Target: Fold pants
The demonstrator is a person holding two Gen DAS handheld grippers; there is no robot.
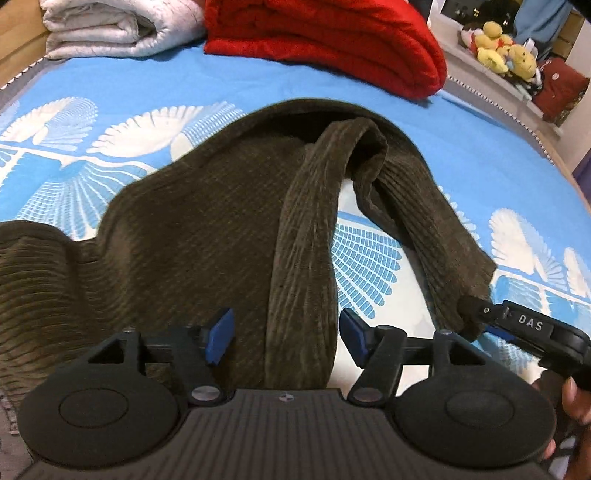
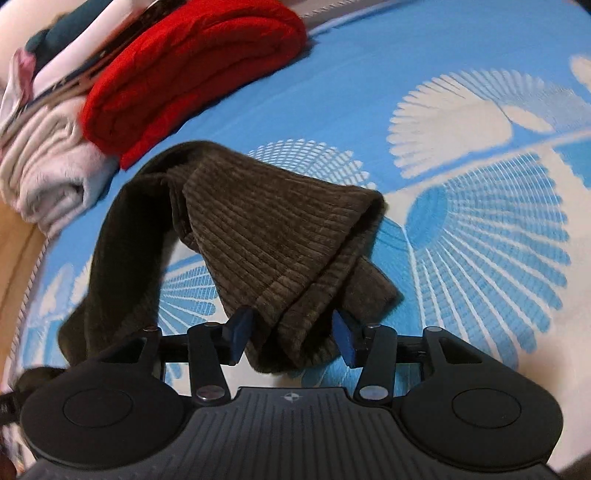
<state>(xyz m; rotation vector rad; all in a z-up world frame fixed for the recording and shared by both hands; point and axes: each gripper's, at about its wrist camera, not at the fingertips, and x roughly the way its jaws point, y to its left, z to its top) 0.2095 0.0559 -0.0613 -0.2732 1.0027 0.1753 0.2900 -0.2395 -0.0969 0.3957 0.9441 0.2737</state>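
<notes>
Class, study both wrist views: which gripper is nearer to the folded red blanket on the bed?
Neither clearly. Both the left gripper and right gripper hover open over near ends of the brown pants, with the red blanket lying beyond the pants in each view.

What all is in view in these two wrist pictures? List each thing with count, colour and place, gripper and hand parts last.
pants: one, dark olive-brown corduroy, spread on the bed, a leg end between each gripper's fingers.
bed sheet: one, blue with white fan pattern, under everything.
red blanket: one, folded, far side of the bed.
white quilt: one, off-white, folded, beside the red blanket.
soft toys: several, mostly yellow, on a ledge beyond the bed.
left gripper: one, black with blue pads, open around a leg.
right gripper: one, black with blue pads, open around a leg end.
hand: one, partly seen, lower right edge.
</notes>
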